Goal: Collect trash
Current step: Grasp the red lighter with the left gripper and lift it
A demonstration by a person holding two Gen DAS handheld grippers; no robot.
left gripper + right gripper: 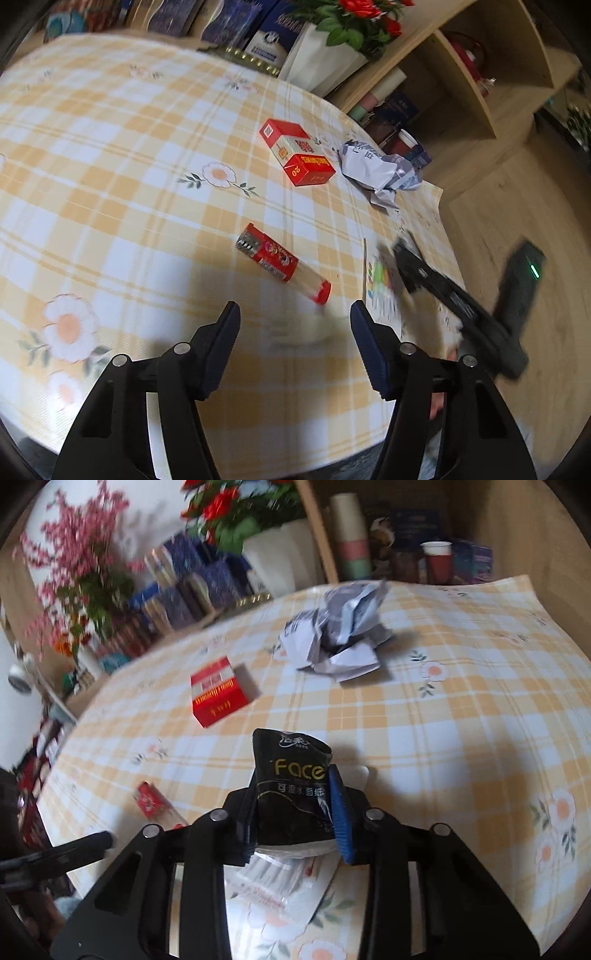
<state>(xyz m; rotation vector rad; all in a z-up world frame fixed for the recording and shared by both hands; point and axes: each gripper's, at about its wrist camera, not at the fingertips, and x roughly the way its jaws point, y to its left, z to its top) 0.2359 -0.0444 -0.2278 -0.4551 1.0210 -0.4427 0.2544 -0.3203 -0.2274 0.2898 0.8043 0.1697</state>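
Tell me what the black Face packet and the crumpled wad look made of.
Black Face packet: thin glossy plastic film, likely; it puckers and shines between the right gripper's fingers. Crumpled wad: printed paper, apparently matte, with sharp creases and folded white edges.

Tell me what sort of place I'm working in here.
Probably a home living or dining corner: a table under a yellow checked floral tablecloth, a wooden shelf unit with books and cups, and a white pot of red flowers.

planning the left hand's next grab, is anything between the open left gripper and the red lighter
Nothing visible. The left gripper is open over bare tablecloth, and the red lighter lies just ahead of its fingertips, apart from the cigarette pack.
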